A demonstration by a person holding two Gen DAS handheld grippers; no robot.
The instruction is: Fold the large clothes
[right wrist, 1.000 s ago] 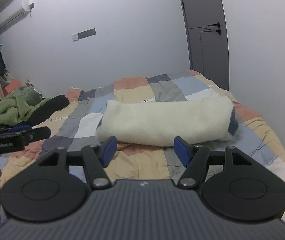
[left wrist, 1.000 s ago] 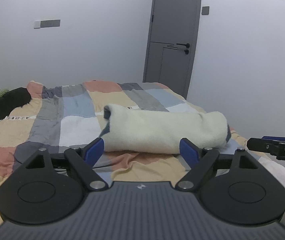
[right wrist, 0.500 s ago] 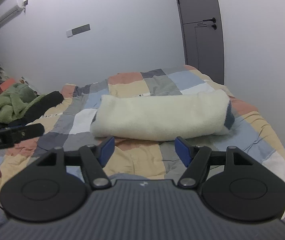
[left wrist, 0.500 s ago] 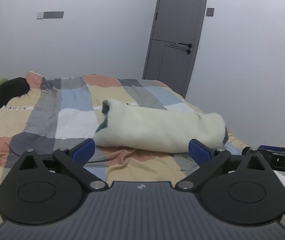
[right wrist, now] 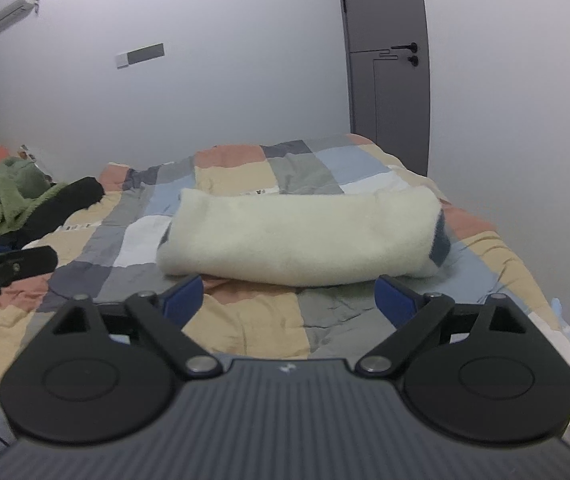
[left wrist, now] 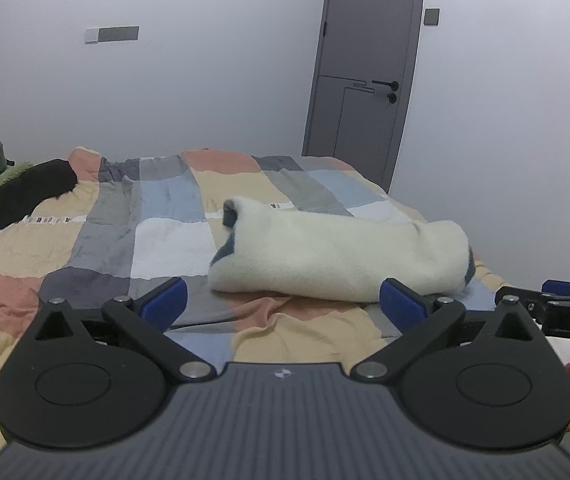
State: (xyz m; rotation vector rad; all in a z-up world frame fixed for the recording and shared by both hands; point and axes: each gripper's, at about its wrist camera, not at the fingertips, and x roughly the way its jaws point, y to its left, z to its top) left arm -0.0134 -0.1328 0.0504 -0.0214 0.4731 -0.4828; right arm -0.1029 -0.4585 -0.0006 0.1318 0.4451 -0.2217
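Left wrist view: fleece (left wrist: 341, 256) lies folded; both grippers (left wrist: 283, 304) (right wrist: 289, 294) just spread empty, next garment awaits.

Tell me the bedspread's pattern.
Patchwork checks of peach, tan, grey, blue and white on the bedspread; right wrist view shows it best.

Each gripper is built of matte black plastic: a ribbed dark grey body, two round discs, and jointed arms pinned with silver screws. The left gripper (left wrist: 283, 306) and the right gripper (right wrist: 289, 296) are tipped with blue pads (left wrist: 163, 303). White lettering is printed on the side.
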